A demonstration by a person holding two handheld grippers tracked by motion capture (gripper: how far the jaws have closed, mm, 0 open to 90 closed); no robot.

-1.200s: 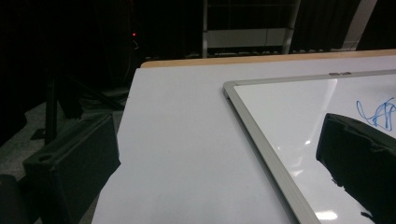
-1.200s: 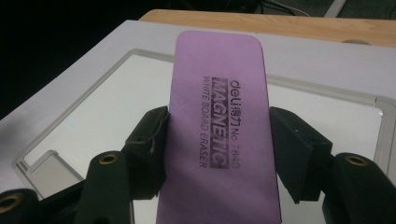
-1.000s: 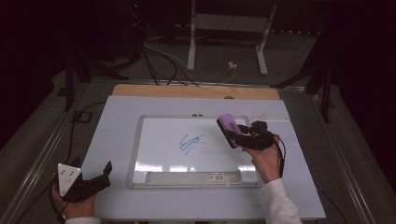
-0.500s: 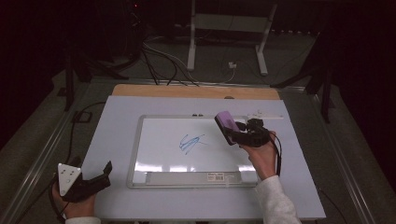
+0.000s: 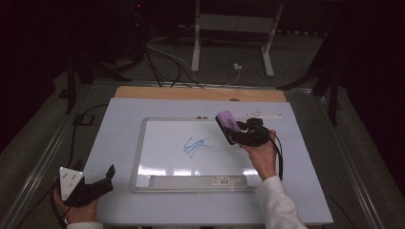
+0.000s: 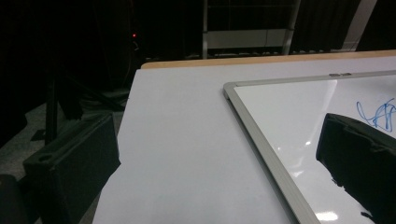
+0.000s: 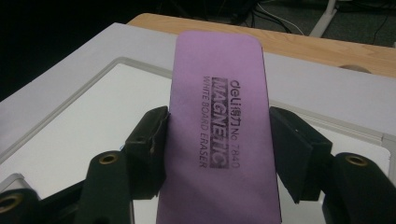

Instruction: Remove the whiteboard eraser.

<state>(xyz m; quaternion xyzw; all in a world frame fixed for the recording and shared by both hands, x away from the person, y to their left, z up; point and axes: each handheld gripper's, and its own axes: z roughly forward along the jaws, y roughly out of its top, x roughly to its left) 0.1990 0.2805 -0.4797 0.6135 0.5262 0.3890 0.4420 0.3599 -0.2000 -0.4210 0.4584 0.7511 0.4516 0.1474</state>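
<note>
right gripper [image 5: 234, 130] clamps the purple eraser [image 7: 219, 135] over the whiteboard [image 5: 162, 157] near the blue scribble [image 5: 195, 146]; left gripper [image 5: 102, 179] rests at the table [image 5: 119, 119] edge, jaws wide

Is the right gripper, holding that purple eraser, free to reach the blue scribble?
Probably yes. The right gripper with the purple whiteboard eraser sits just right of the blue scribble, with bare board between them.
</note>
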